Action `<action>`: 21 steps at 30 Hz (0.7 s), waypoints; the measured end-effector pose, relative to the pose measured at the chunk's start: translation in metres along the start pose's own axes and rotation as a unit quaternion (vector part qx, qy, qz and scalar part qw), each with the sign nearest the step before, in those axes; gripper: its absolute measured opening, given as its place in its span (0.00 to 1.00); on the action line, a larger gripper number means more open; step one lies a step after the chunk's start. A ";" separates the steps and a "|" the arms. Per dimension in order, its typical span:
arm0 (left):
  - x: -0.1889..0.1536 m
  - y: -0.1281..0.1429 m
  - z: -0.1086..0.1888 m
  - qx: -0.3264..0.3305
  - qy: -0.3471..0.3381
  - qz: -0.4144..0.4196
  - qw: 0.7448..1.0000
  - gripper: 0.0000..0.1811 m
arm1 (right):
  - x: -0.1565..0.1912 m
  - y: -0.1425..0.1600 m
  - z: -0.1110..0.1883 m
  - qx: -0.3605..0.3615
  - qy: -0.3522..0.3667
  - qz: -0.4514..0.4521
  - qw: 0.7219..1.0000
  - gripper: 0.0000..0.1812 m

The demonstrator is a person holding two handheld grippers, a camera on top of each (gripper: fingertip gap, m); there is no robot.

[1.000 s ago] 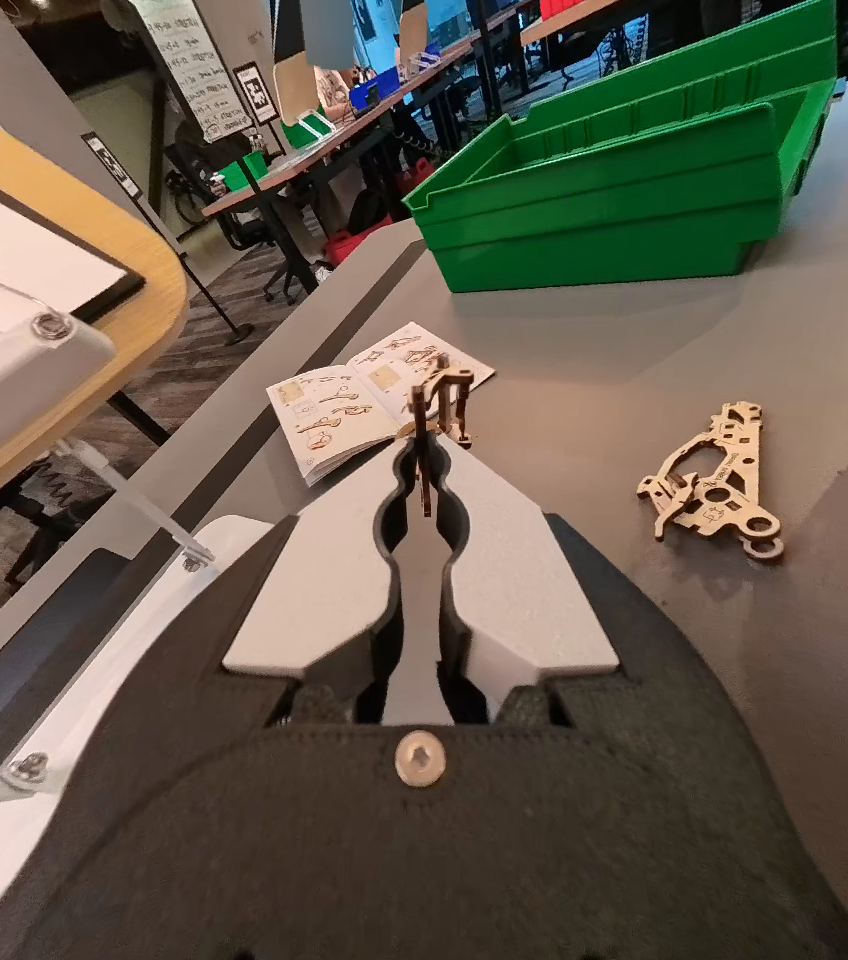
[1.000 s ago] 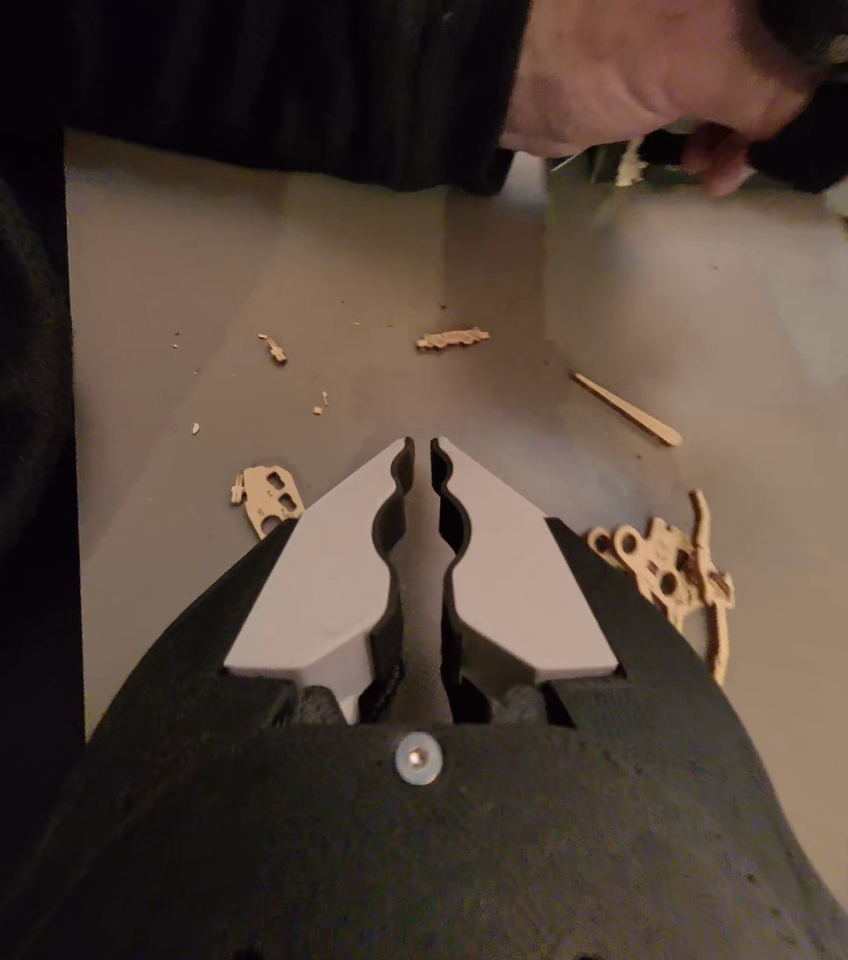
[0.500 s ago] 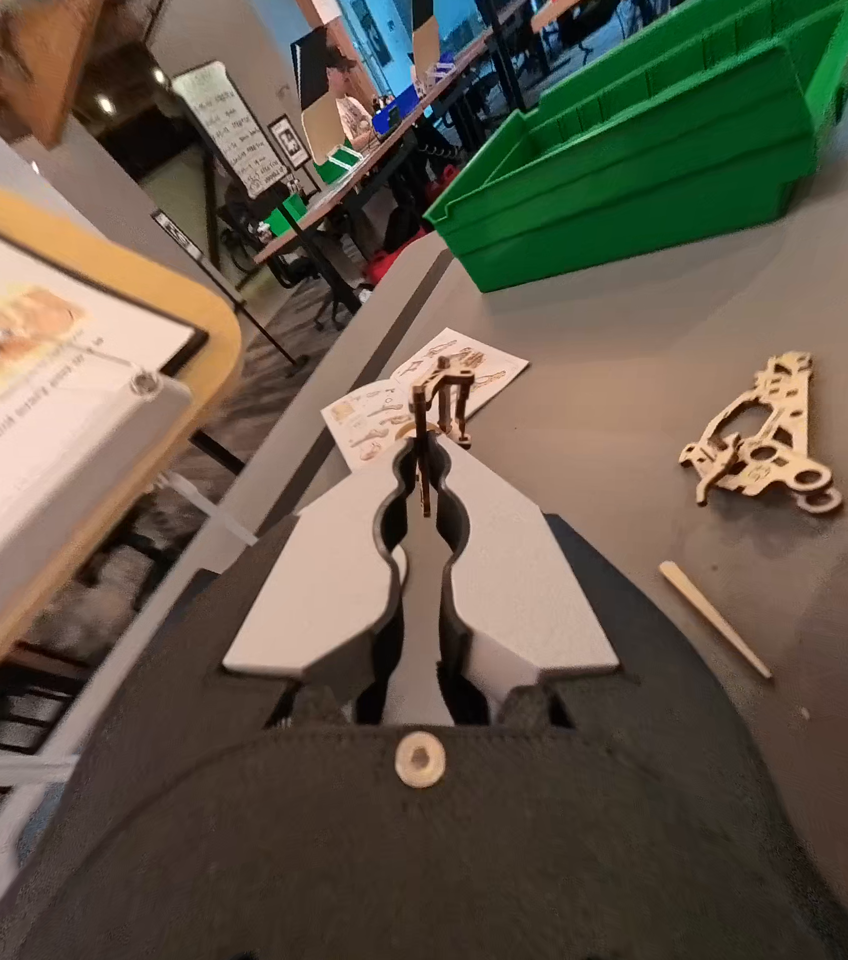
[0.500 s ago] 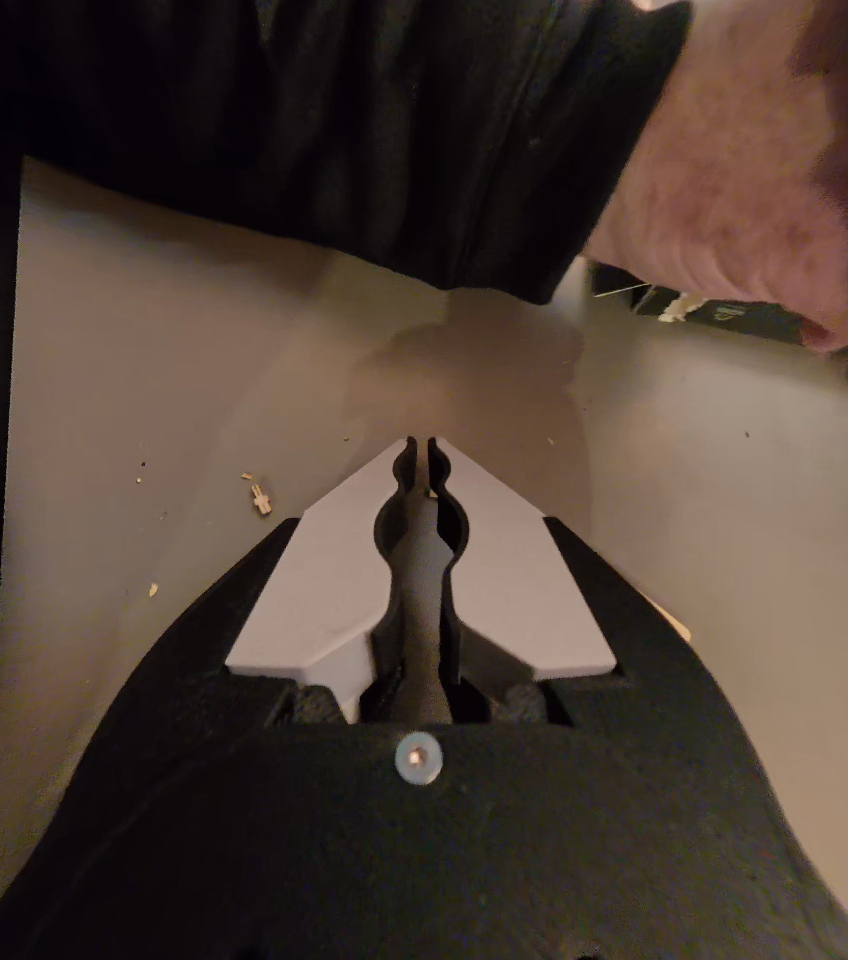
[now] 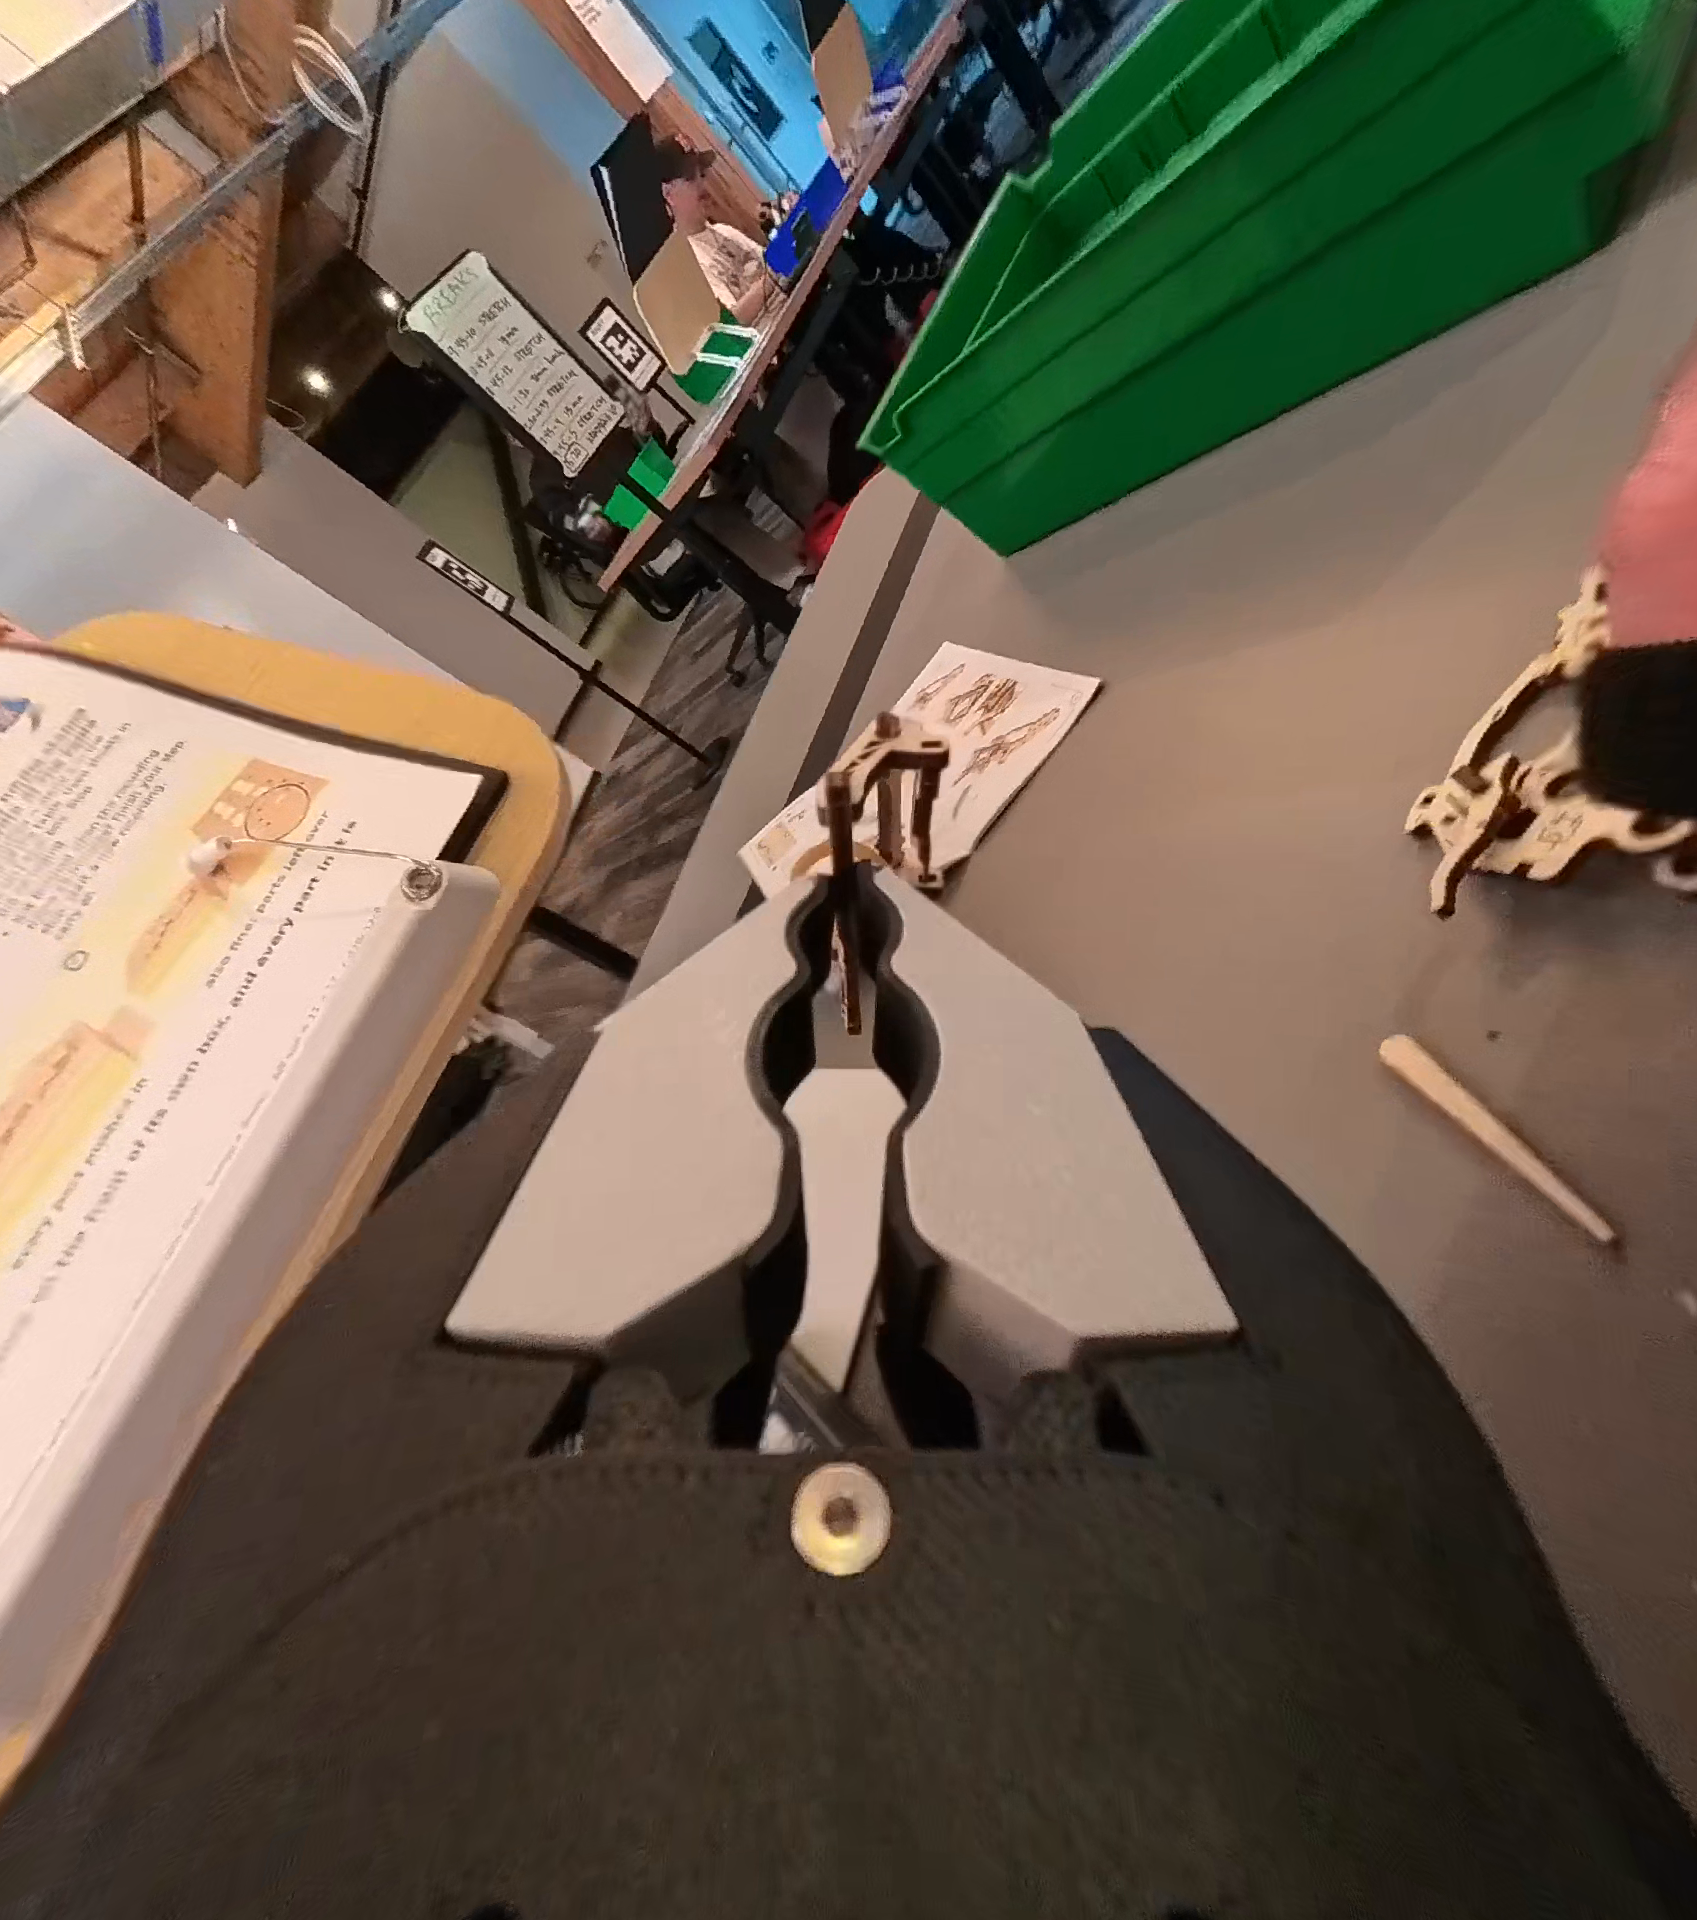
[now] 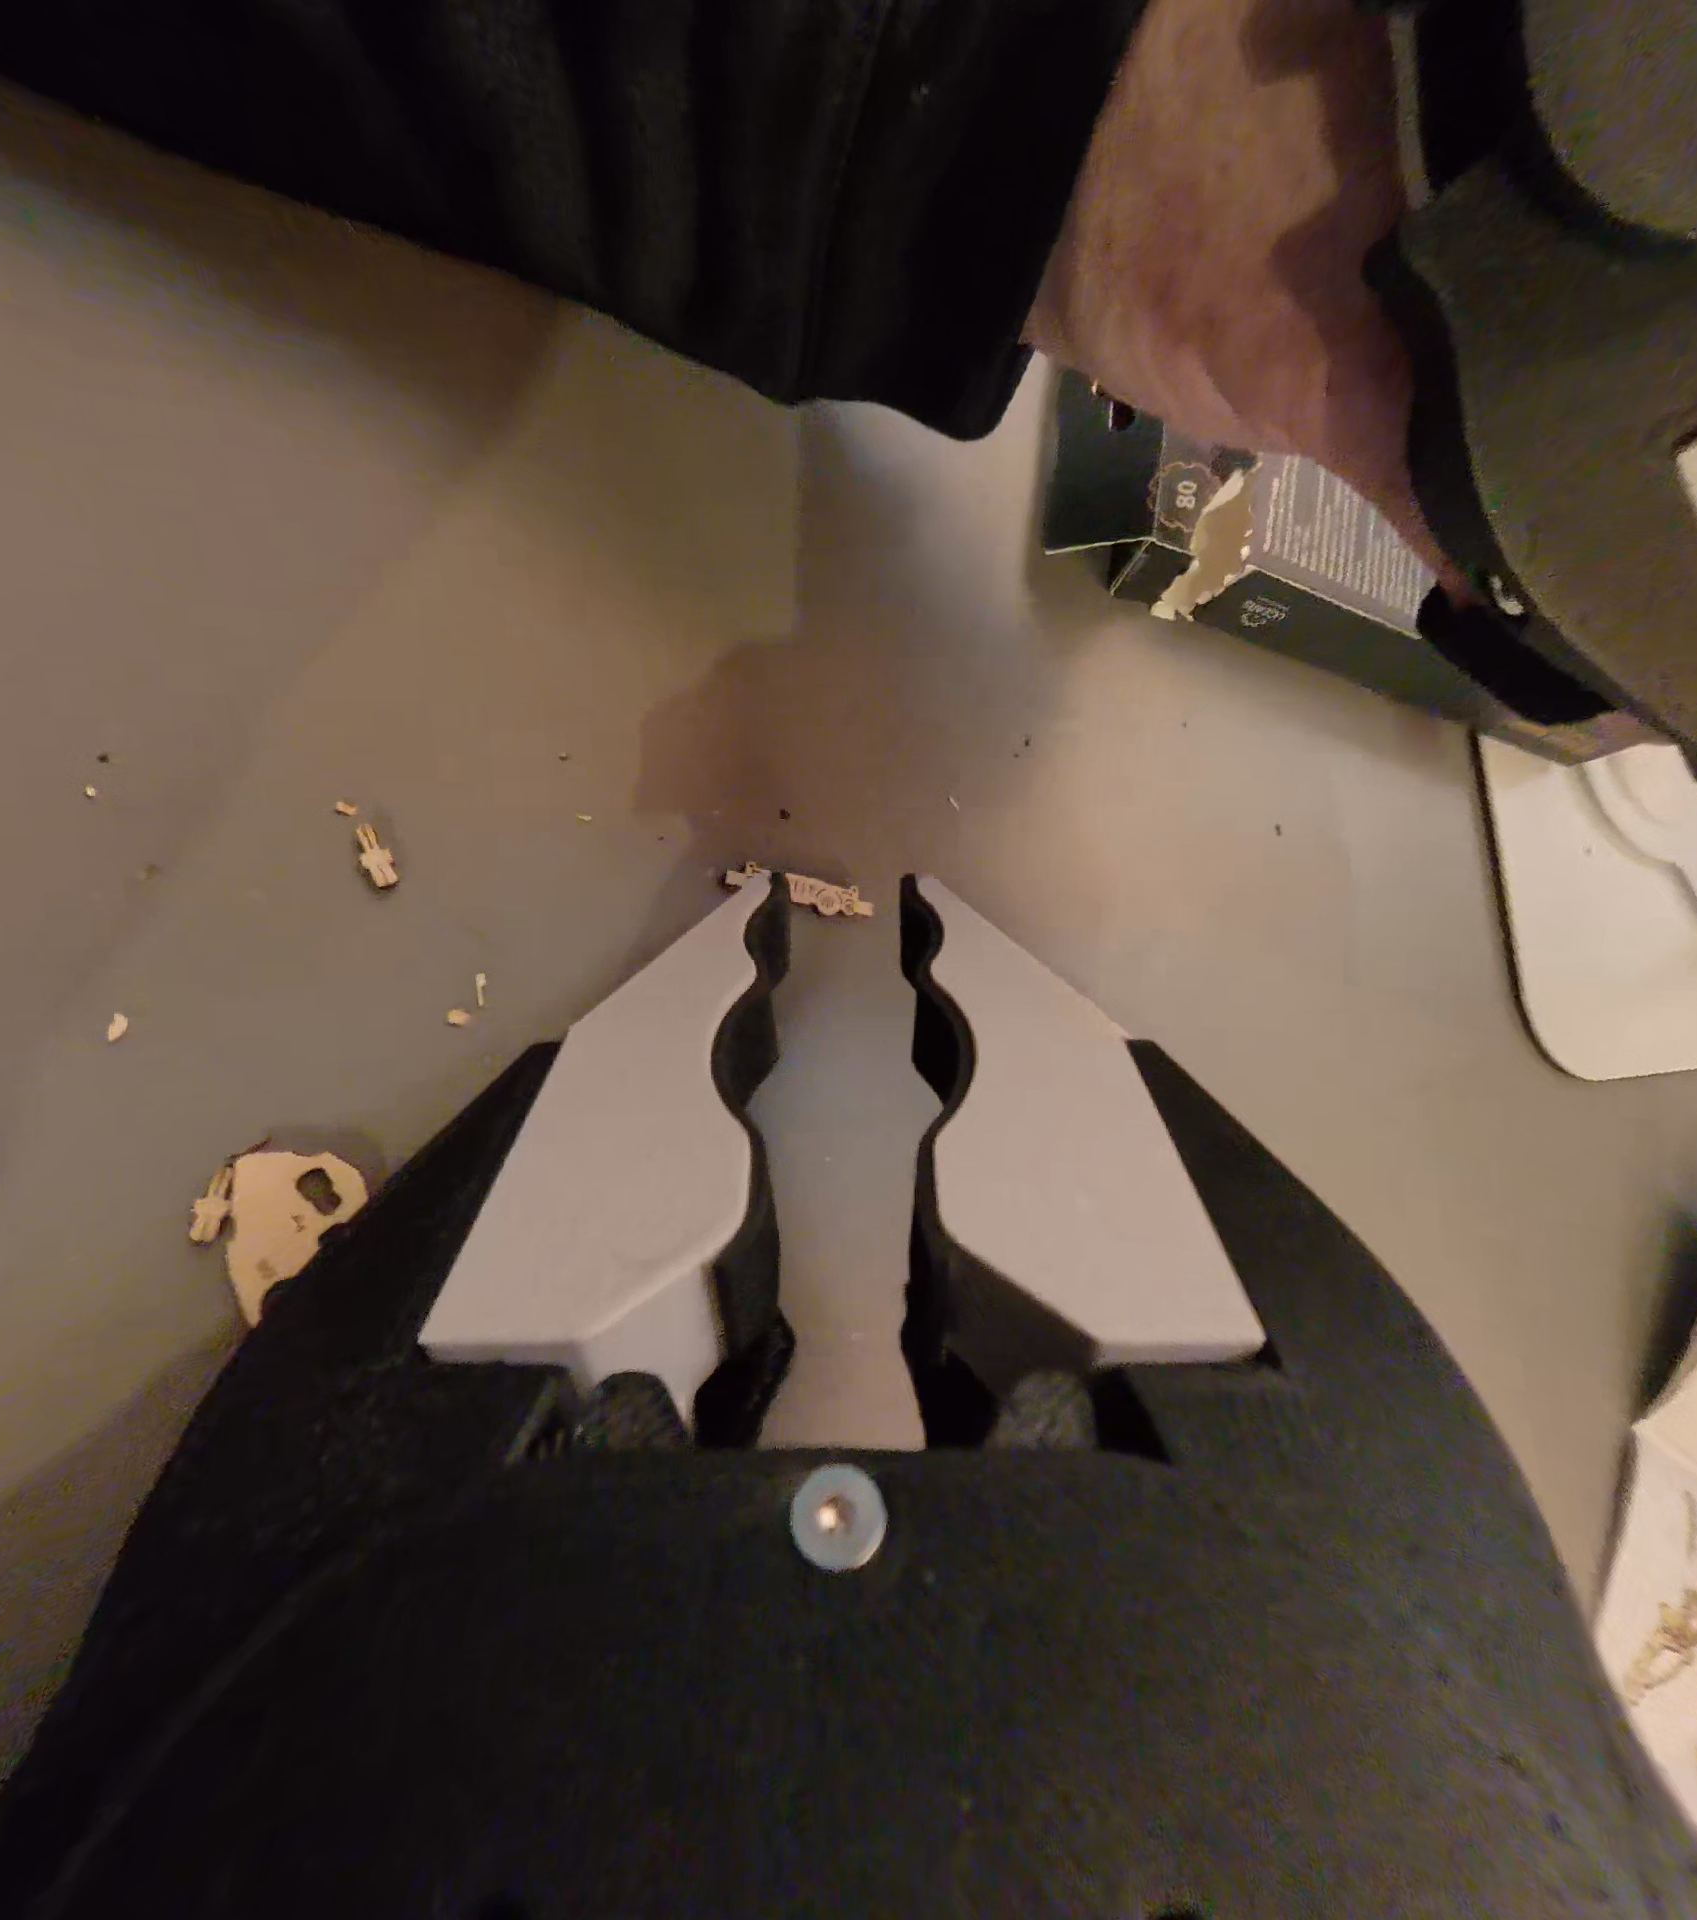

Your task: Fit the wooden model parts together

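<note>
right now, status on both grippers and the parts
Left gripper shut on wooden subassembly. Right gripper open, over small part on table. Nothing in the way.

The left wrist view looks low along the worktop (image 5: 1239,727) toward green bins (image 5: 1291,260). The right wrist view faces steeply down, close above it. Both show the booklet (image 5: 1010,717).
</note>
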State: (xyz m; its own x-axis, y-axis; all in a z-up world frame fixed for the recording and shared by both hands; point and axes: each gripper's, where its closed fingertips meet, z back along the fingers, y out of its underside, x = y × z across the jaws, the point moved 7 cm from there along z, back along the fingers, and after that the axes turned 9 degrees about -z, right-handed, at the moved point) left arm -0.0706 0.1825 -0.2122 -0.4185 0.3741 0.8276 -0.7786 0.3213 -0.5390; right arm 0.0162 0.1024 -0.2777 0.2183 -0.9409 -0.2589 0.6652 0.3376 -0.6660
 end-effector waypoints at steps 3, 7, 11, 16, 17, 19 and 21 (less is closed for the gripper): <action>-0.002 -0.006 0.008 0.018 -0.023 -0.075 0.997 0.00 | 0.001 -0.001 -0.003 0.010 0.007 0.023 1.000 0.11; -0.001 -0.015 0.022 0.010 -0.056 -0.124 0.991 0.00 | 0.002 -0.003 -0.005 0.010 0.014 0.038 0.999 0.10; -0.004 -0.018 0.027 0.000 -0.054 -0.126 0.991 0.00 | 0.003 -0.007 -0.007 0.007 0.014 0.051 0.999 0.11; 0.000 -0.013 0.027 0.002 -0.054 -0.103 0.993 0.01 | 0.000 -0.009 -0.008 0.006 0.020 0.052 0.998 0.14; 0.000 -0.012 0.027 0.000 -0.051 -0.092 0.994 0.00 | -0.002 -0.009 -0.006 0.003 0.023 0.049 0.999 0.14; 0.000 -0.008 0.026 0.000 -0.046 -0.079 0.996 0.00 | -0.008 -0.009 0.002 -0.014 0.029 0.036 0.999 0.14; 0.001 -0.006 0.026 -0.006 -0.043 -0.057 0.997 0.00 | -0.017 -0.009 0.012 -0.033 0.044 0.017 0.998 0.13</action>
State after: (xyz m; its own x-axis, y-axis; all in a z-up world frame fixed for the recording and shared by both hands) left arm -0.0788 0.1584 -0.2038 -0.3674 0.2586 0.8934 -0.8178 0.3678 -0.4427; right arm 0.0155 0.1151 -0.2591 0.1743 -0.9237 -0.3411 0.6089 0.3733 -0.6999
